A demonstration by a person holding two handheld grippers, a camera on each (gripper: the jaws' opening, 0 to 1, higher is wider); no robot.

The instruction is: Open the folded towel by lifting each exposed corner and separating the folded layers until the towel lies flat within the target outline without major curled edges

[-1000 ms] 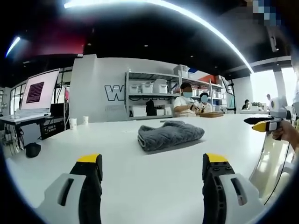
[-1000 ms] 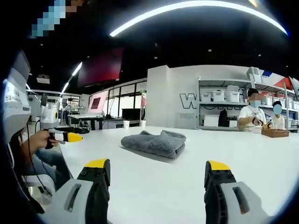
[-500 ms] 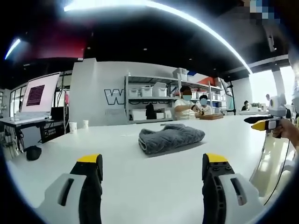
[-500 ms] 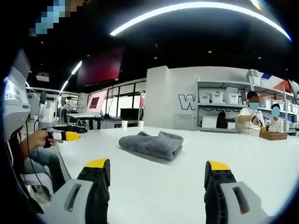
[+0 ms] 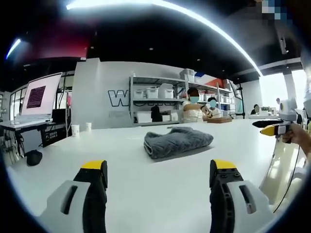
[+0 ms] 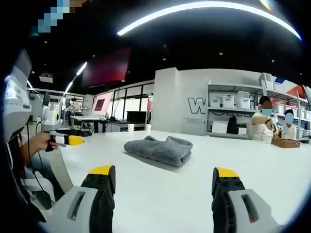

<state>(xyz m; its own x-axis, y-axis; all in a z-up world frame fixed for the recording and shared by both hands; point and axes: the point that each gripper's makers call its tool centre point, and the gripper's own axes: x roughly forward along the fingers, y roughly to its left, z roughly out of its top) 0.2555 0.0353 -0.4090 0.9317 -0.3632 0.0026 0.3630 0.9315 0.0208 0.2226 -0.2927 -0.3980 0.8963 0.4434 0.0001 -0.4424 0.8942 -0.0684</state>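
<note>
Towel folded, untouched, well ahead of both grippers on the white table.

The grey towel (image 5: 178, 141) lies bunched near the middle of the table (image 5: 146, 194), its long axis running crosswise to both lines of approach. The left gripper (image 5: 159, 170) and right gripper (image 6: 163, 174) both stand wide open, holding nothing, well apart from the towel. Judged from both views, the towel lies between the two grippers, forward of each; neither is clearly nearer. No target outline can be made out on the table.

Bright ceiling strip light (image 5: 160, 6), sharp frames, fisheye-bent edges
</note>
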